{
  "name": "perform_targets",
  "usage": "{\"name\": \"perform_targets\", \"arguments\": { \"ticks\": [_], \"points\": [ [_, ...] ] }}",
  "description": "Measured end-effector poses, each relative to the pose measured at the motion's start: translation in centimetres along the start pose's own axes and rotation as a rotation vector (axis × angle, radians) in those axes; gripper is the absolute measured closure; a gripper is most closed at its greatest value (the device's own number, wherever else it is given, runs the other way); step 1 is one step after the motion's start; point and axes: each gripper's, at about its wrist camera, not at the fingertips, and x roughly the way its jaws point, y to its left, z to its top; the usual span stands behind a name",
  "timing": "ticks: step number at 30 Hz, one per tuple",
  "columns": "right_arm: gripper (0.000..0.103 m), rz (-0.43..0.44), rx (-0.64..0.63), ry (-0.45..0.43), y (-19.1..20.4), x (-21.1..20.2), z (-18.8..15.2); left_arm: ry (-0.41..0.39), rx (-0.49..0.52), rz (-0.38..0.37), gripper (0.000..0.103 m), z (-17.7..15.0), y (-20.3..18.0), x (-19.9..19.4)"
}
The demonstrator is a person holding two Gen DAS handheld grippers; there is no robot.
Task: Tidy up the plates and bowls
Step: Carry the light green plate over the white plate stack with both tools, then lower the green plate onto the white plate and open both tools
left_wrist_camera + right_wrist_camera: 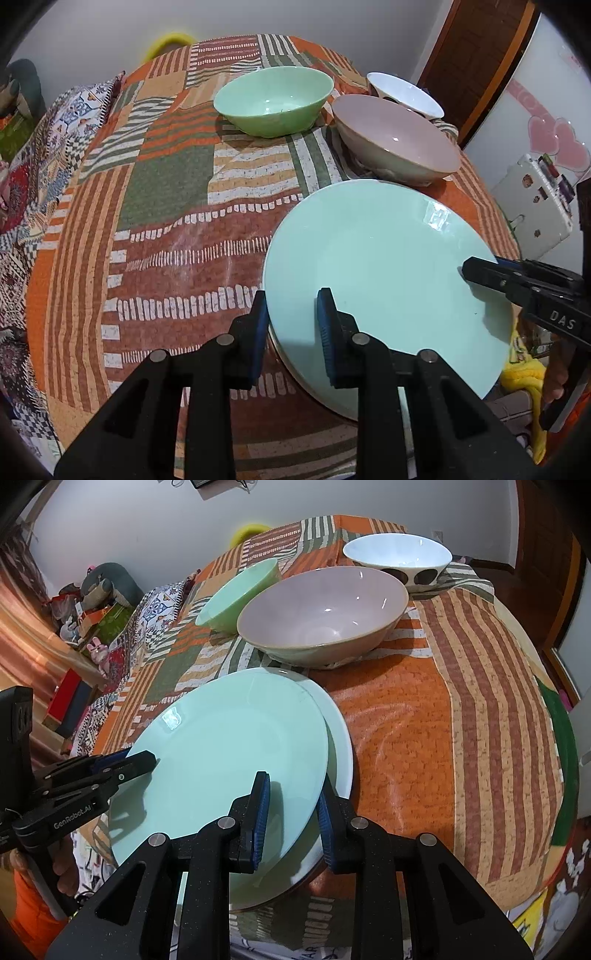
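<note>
Glossy mint-green round ceramic plate (384, 266): stiff, slick, breakable. Pinched at opposite rims by left gripper (293, 325) & right gripper (293, 812), atop white plate (341, 746).

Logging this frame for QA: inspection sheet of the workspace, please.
Surface: patchwork cloth in orange, green and cream, fully covering the table.
Job's things: mint plate on top of a white plate, offset; green bowl, pink bowl and spotted white bowl farther back, all upright.
Clutter: nothing seen on the cloth.
Grippers: left gripper and right gripper each clamp the mint plate's rim, on opposite sides.
Cables: nothing seen.
Surroundings: white fridge with heart stickers, wooden door, soft toys and boxes by the wall.
</note>
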Motion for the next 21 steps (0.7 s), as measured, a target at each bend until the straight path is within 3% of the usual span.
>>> {"name": "perform_targets", "arguments": {
  "ticks": [6, 21],
  "points": [
    [0.080, 0.010, -0.005, -0.005, -0.1, -0.1, -0.1, -0.023, 0.085, 0.076, 0.077, -0.4, -1.3, 0.5],
    [0.080, 0.019, 0.001, 0.017, -0.3, -0.9, -0.2, -0.025, 0.072, 0.055, 0.077, -0.4, -1.3, 0.7]
  ]
}}
